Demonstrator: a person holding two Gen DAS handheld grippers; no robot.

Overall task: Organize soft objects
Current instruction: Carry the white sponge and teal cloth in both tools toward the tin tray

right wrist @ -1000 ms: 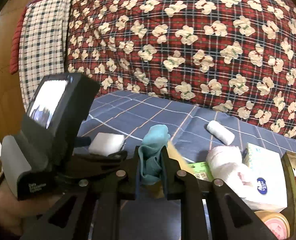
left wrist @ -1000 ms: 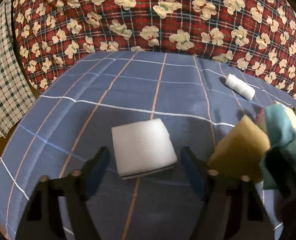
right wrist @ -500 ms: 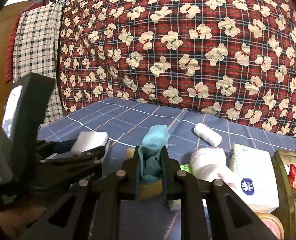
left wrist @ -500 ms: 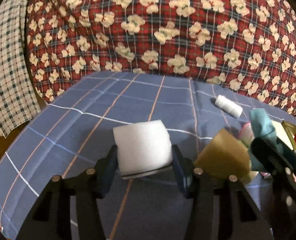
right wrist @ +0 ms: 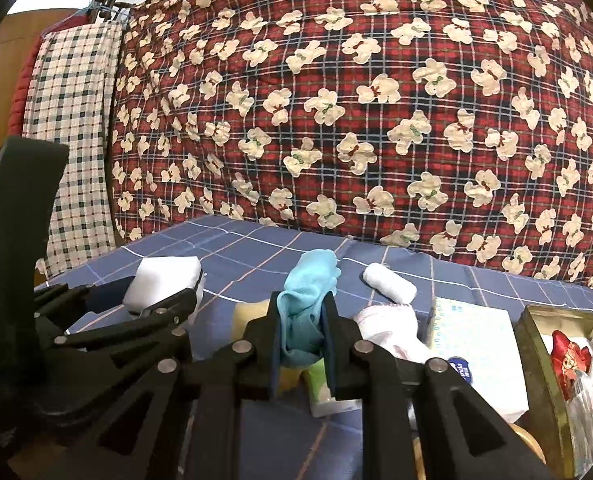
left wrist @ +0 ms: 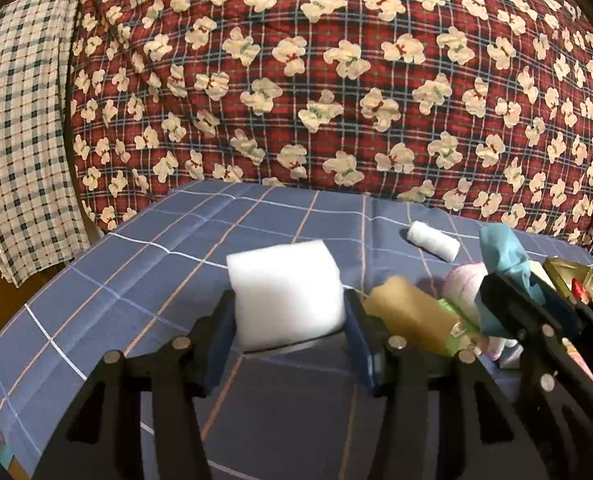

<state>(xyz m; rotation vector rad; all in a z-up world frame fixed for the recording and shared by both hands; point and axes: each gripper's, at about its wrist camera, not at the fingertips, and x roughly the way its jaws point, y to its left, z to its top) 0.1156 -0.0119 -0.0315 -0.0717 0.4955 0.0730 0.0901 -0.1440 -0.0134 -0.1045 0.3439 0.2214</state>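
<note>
The left claw (left wrist: 288, 320) gripped a white sponge block (left wrist: 286, 292), held clear above the blue checked bed sheet (left wrist: 136, 280). The right claw (right wrist: 300, 332) was clamped on a teal cloth (right wrist: 306, 292), just right of the block. A yellow sponge (left wrist: 408, 312) lay between them on the sheet; a white roll (left wrist: 432, 239) lay beyond the block, to its right.

The left gripper (left wrist: 288, 344) has black linkage arms with silver rivets and blue pads; the right gripper (right wrist: 301, 344) looks the same.
</note>
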